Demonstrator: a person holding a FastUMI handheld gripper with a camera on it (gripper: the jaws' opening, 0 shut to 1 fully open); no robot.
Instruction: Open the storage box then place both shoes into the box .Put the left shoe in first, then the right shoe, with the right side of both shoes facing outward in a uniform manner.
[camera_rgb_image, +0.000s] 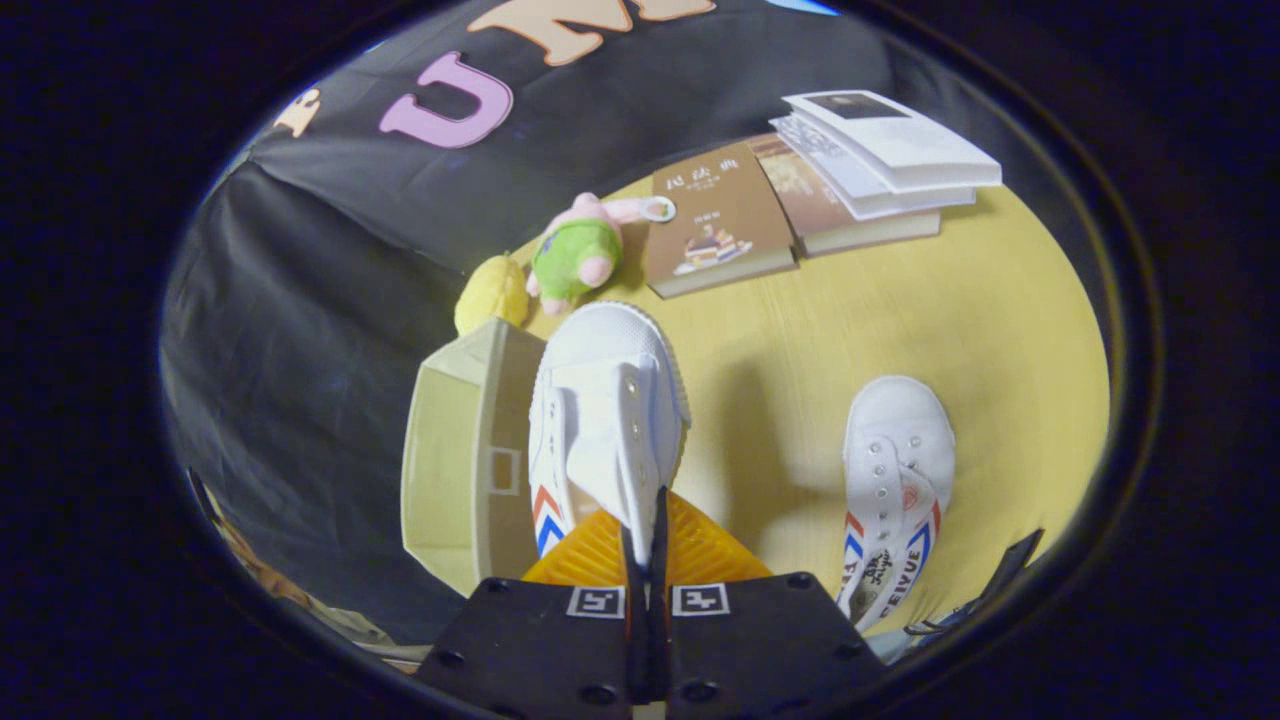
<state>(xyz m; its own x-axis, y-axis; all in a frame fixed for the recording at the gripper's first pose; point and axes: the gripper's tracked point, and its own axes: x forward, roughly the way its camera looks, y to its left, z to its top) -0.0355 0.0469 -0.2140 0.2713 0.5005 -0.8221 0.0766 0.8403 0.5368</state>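
My gripper (648, 515) is shut on the tongue of a white canvas shoe (605, 410), with the orange fingers (590, 555) pressed together on it. The shoe hangs above the yellow table (1000, 330), its toe pointing away from me and red and blue stripes on its left side. Just left of it stands the beige storage box (465, 460), at the table's left edge; I cannot tell how far its lid is open. The second white shoe (895, 470) lies on the table to the right of my fingers, toe pointing away.
Beyond the held shoe lie a green and pink plush toy (577, 252) and a yellow toy (492, 292). Brown books (715, 220) and a stack of white booklets (885, 150) sit at the far side of the table.
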